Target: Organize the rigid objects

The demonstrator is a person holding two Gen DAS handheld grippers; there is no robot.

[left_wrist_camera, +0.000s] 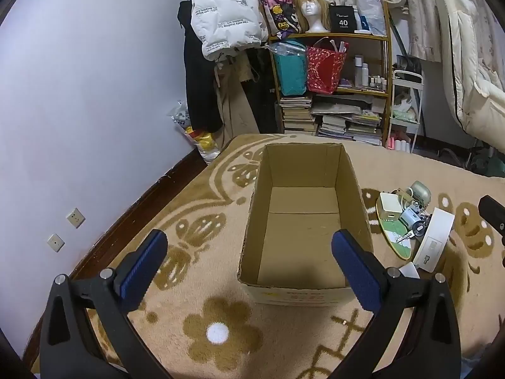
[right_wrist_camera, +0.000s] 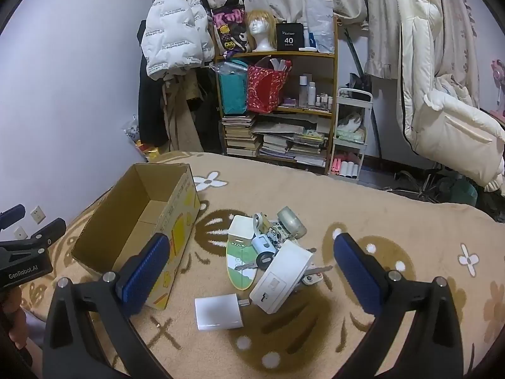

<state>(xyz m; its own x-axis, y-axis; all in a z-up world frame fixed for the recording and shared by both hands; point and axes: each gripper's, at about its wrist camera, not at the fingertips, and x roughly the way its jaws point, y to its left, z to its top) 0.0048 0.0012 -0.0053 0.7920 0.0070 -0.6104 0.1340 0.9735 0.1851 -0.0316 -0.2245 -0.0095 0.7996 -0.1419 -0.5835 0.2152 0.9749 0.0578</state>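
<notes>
An open cardboard box (left_wrist_camera: pixel 303 208) (right_wrist_camera: pixel 139 221) with nothing inside stands on the patterned blanket. To its right lies a pile of small rigid things: a white power bank (right_wrist_camera: pixel 241 229), a green and white surfboard-shaped board (right_wrist_camera: pixel 241 263), keys (right_wrist_camera: pixel 249 265), a grey tape roll (right_wrist_camera: pixel 292 221), a white rectangular box (right_wrist_camera: pixel 282 276) and a white charger (right_wrist_camera: pixel 217 312). My left gripper (left_wrist_camera: pixel 249 262) is open above the box's near end. My right gripper (right_wrist_camera: pixel 252 271) is open, hovering over the pile. Neither holds anything.
A beige flower-patterned blanket (right_wrist_camera: pixel 394 221) covers the surface. Behind it stand a cluttered shelf (right_wrist_camera: pixel 277 101) with books, bags and a wig head, hanging coats (right_wrist_camera: pixel 173 31) and a white chair (right_wrist_camera: pixel 442 110). A wall (left_wrist_camera: pixel 79 94) runs along the left.
</notes>
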